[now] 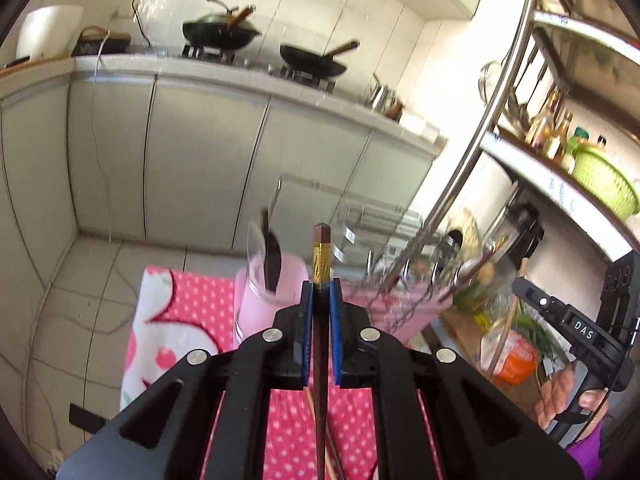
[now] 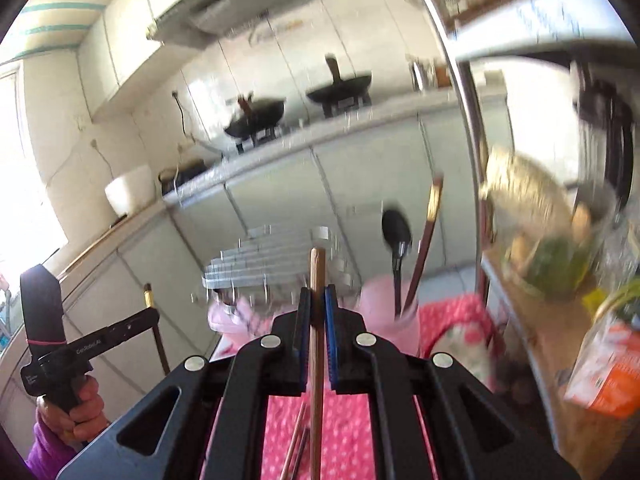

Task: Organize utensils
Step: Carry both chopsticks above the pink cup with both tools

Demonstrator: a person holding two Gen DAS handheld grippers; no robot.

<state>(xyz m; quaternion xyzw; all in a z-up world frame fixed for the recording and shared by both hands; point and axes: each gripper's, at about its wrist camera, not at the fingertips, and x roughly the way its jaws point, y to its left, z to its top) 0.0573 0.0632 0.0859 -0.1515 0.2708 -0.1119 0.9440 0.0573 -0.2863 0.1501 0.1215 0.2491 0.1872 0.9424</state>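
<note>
My left gripper (image 1: 320, 286) is shut on a dark brown chopstick with a gold band (image 1: 321, 256), whose end sticks up past the blue pads. My right gripper (image 2: 318, 294) is shut on a light wooden chopstick (image 2: 317, 272). A pink cup (image 2: 390, 316) stands ahead with a black spoon (image 2: 396, 240) and a dark chopstick (image 2: 426, 240) upright in it. In the left wrist view the pink cup (image 1: 260, 300) holds the black spoon (image 1: 272, 256). A few loose chopsticks (image 2: 296, 444) lie on the pink dotted cloth (image 2: 352, 432) below.
A wire dish rack (image 2: 272, 264) stands behind the cup. A metal shelf pole (image 1: 480, 132) and shelves with bottles and a green basket (image 1: 604, 184) are on the right. Across the room, a counter holds two woks (image 1: 312, 58). The right hand (image 1: 560, 396) grips its handle.
</note>
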